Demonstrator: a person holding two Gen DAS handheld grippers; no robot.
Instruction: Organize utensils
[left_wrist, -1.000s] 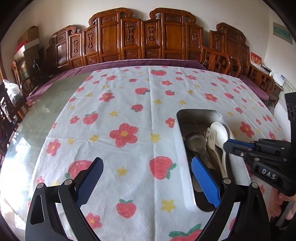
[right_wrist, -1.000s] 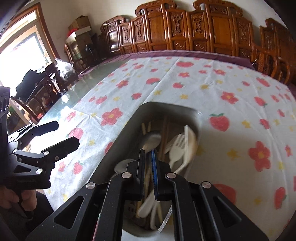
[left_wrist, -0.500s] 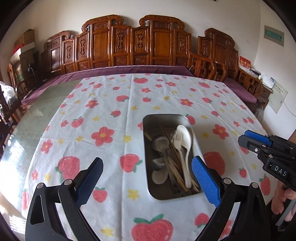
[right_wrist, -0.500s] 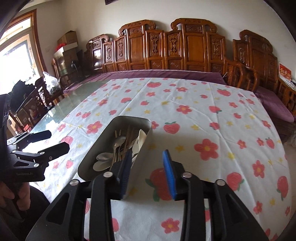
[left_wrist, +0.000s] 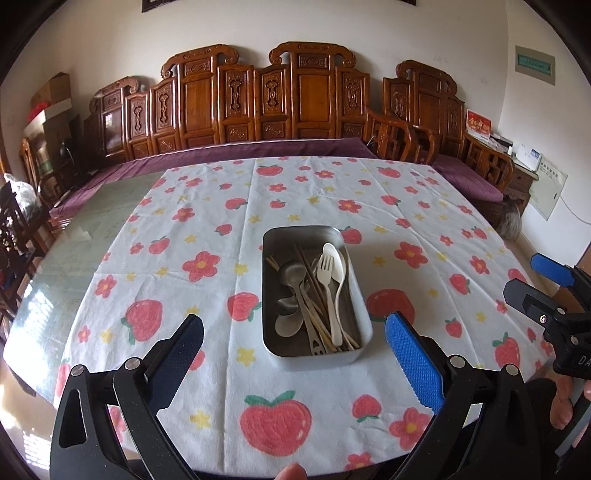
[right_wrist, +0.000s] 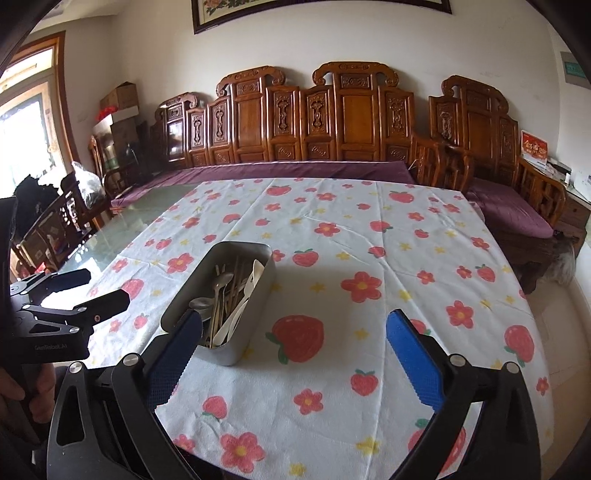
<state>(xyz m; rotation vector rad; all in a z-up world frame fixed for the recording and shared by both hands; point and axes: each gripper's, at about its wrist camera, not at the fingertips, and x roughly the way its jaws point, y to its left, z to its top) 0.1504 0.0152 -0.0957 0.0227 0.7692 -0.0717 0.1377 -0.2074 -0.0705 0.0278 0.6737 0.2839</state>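
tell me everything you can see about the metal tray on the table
The metal tray is a rectangular, deep-walled tin with rounded corners and a dull silver finish. It sits flat on the flowered tablecloth, its long side running away from the left wrist camera. Inside, lying mixed together, are metal spoons, wooden chopsticks, a cream plastic fork and a cream plastic spoon. No gripper touches it.

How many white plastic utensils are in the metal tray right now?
2 that I can make out: a white fork and a white spoon just right of it, both on the right side of the metal tray. More may be hidden in the pile.
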